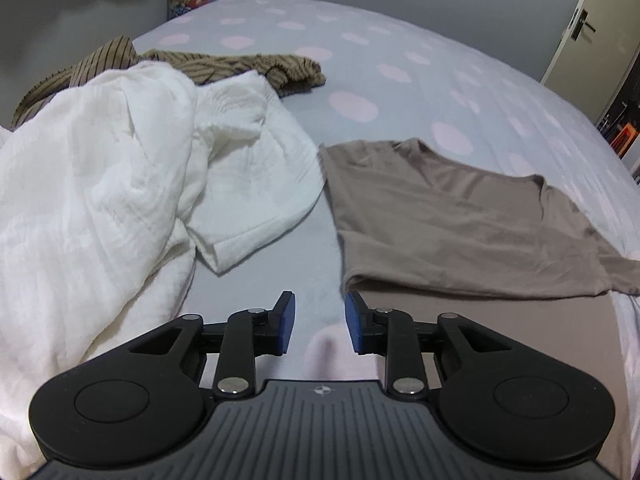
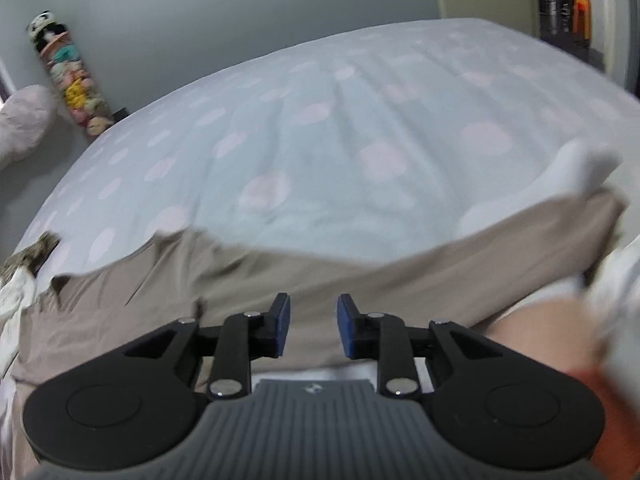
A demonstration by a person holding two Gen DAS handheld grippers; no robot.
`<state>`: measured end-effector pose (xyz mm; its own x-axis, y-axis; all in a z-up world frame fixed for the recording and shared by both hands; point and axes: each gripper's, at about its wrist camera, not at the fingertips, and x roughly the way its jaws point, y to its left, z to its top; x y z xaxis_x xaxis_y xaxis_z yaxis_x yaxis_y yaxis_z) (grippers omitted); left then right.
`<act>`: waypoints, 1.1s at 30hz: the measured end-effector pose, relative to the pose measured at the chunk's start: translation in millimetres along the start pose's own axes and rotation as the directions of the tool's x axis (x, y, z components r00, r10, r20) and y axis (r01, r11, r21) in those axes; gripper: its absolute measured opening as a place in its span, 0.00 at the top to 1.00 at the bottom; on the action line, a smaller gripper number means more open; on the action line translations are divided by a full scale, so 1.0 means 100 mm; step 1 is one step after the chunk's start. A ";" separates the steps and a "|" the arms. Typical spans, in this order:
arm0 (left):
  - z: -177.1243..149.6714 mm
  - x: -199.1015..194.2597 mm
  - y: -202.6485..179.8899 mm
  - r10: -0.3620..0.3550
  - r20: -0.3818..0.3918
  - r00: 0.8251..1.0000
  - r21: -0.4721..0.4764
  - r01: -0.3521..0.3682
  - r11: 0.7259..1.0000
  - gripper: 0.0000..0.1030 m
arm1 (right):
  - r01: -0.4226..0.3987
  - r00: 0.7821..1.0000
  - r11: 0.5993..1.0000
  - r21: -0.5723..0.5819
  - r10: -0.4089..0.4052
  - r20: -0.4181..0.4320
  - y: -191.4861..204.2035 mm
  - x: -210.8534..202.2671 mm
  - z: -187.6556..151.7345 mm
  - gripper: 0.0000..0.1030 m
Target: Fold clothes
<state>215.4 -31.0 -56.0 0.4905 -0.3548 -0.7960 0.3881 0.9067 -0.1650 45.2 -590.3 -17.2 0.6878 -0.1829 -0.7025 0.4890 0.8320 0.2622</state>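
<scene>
Left gripper: the left gripper (image 1: 320, 322) points down at the bed, its blue pads parted by a narrow gap with only bare sheet showing between them; nothing is held.
Right gripper: the right gripper (image 2: 313, 326) also stands slightly parted, a narrow gap between the blue pads; the taupe cloth lies below and beyond the tips, not pinched. This view is blurred.
Taupe T-shirt: the taupe T-shirt (image 1: 440, 220) lies flat on the bed ahead and to the right of the left gripper, its near folded edge just beyond the right-hand pad. The neckline sits at the far side and a sleeve runs off to the right. In the right wrist view the same shirt (image 2: 280, 280) spreads across the whole width just ahead of the gripper, its far edge uneven.
White garment: a crumpled white garment (image 1: 120, 168) is heaped ahead and to the left of the left gripper, near the taupe shirt but apart from it, with a strip of sheet between them.
Striped garment: a brown striped garment (image 1: 240, 66) lies bunched well beyond the white one, partly under its far edge.
Bed: the bed (image 1: 400, 60) has a pale blue sheet with pink dots and carries all the clothes.
Background: a column of soft toys (image 2: 72, 80) stands far to the left of the right gripper against the wall; a door (image 1: 580, 28) shows far right of the left gripper.
Person: a blurred hand or arm (image 2: 560, 332) appears just right of the right gripper.
</scene>
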 end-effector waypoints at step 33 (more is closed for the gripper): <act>-0.15 0.14 -0.65 0.076 -0.072 0.995 0.131 -0.066 0.989 0.74 | -0.011 0.789 0.569 -0.822 -0.501 -0.357 -1.62 0.69 0.88 0.72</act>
<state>185.1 -91.1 -65.0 0.4611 -0.2676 -0.8460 0.4535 0.8906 -0.0346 61.3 -783.8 -49.8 0.1060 -0.3737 -0.9215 -0.1703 0.9062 -0.3871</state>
